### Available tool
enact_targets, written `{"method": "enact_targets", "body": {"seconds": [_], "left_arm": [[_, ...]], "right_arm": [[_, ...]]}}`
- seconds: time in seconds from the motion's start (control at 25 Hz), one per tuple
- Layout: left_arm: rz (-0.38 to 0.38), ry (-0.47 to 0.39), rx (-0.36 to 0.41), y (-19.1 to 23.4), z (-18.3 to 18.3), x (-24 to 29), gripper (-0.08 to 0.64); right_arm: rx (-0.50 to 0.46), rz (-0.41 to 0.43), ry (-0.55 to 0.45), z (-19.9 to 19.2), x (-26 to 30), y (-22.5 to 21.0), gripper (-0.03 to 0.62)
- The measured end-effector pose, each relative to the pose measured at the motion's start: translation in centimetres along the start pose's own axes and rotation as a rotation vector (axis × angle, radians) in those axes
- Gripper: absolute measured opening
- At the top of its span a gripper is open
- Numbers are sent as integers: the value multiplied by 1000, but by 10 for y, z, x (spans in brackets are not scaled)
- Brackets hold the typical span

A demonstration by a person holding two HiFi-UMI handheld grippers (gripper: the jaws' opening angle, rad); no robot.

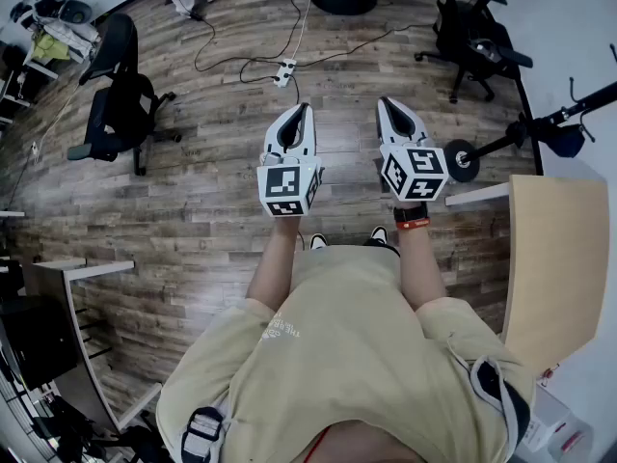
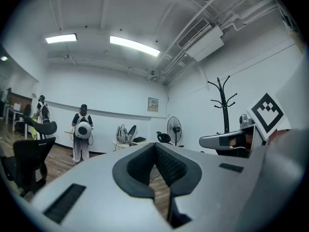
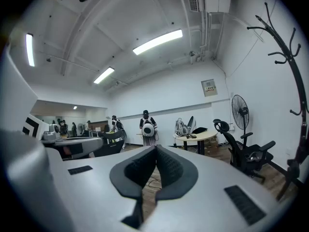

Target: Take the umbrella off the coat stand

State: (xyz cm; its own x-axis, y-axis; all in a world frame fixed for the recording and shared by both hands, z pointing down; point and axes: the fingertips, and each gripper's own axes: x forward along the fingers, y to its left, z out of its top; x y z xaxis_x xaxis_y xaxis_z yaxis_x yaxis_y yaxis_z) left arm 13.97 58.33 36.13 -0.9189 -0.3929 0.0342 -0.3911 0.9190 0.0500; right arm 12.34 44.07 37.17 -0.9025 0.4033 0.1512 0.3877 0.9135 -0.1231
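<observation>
The black coat stand (image 1: 525, 133) rises from a round base on the wood floor at the right of the head view, a little right of my right gripper. A dark blue folded thing (image 1: 563, 139), probably the umbrella, hangs on its pole. The stand's bare upper branches (image 3: 285, 57) show at the right edge of the right gripper view, and the stand (image 2: 223, 105) is small and distant in the left gripper view. My left gripper (image 1: 307, 109) and right gripper (image 1: 384, 101) are held side by side in front of me. Both are shut with nothing between the pads.
A black office chair (image 1: 120, 104) stands at the left and another (image 1: 472, 37) at the back right. A power strip with cables (image 1: 283, 70) lies on the floor ahead. A light wooden tabletop (image 1: 554, 258) is close on my right. A fan (image 2: 174, 128) and people stand far off.
</observation>
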Motion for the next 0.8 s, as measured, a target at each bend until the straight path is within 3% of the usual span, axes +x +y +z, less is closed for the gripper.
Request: {"method": "enact_targets", "body": {"seconds": [0.4, 0.6, 0.8], "left_arm": [[-60, 25, -14, 15, -17, 22, 25], [-75, 26, -34, 16, -20, 68, 25], [-91, 19, -1, 2, -10, 133, 25]], "right_arm": [[25, -22, -7, -16, 26, 21, 15], [22, -28, -42, 0, 55, -8, 15], [26, -44, -69, 18, 85, -61, 15]]}}
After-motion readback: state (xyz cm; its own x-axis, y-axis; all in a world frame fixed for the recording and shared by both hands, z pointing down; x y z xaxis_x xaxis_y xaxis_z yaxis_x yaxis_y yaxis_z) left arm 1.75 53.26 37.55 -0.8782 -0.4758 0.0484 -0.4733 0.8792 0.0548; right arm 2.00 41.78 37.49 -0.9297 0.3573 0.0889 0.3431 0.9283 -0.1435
